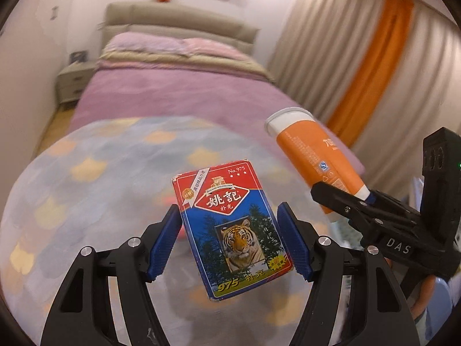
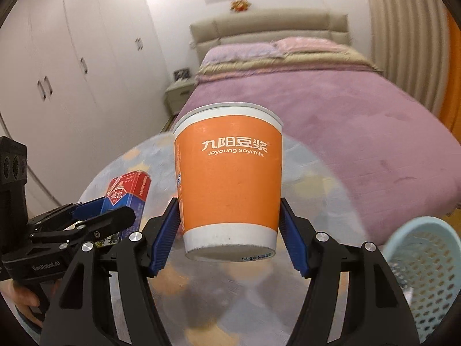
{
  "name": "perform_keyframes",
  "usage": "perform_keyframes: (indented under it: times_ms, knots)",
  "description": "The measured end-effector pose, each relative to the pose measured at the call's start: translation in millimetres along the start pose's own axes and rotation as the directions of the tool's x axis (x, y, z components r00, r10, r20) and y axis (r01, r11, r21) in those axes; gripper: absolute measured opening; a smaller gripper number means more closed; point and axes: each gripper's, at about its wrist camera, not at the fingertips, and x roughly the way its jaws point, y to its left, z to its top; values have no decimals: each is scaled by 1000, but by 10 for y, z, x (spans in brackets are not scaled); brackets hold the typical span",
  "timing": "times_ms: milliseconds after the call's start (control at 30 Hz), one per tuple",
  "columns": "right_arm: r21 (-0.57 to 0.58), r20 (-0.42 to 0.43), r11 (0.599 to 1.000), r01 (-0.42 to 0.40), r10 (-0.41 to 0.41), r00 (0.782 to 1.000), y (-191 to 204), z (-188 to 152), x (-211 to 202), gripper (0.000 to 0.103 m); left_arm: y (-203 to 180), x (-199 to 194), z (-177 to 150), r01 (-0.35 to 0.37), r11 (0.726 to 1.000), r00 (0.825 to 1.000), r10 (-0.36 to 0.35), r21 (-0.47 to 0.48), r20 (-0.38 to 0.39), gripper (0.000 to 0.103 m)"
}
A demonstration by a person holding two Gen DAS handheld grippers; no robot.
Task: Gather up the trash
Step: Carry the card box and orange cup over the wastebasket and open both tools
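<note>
Left gripper (image 1: 229,235) is clamping its fingers on a card box (image 1: 230,227) — right gripper (image 2: 229,232) is clamping an orange cup (image 2: 229,178) — above the worktop (image 1: 86,187).

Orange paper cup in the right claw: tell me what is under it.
The paper cup hangs clear above a pastel patterned round table. Its base hides the patch of tabletop right below it.

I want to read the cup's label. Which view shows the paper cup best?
The right wrist view: the orange paper cup stands upright and centred in the right tool, brand text facing the camera. The left wrist view shows the cup tilted, at an angle, its base hidden.
</note>
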Motion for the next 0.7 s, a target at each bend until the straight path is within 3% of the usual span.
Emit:
perform_keyframes:
  times_ms: [233,400,533,700]
  knots:
    - [82,60,977,196,-201,978,-529,-25,-625,63,-687,188,111,121,984,993,-120,131,-16,66]
    - [126,89,923,363,-375,923,-887,-89,-1014,63,-1133,423,143,203,963,979,-197,176,-55,66]
    - [186,57,888,421,-438,897,-1268,-188,-1172,63,-1523,594,105,258,940,966,-247,225,-78,66]
    - [278,-28,848,452,-463,886,-1713,-362,-1214,63,-1932,874,34,308,914,950,-284,262,-128,66]
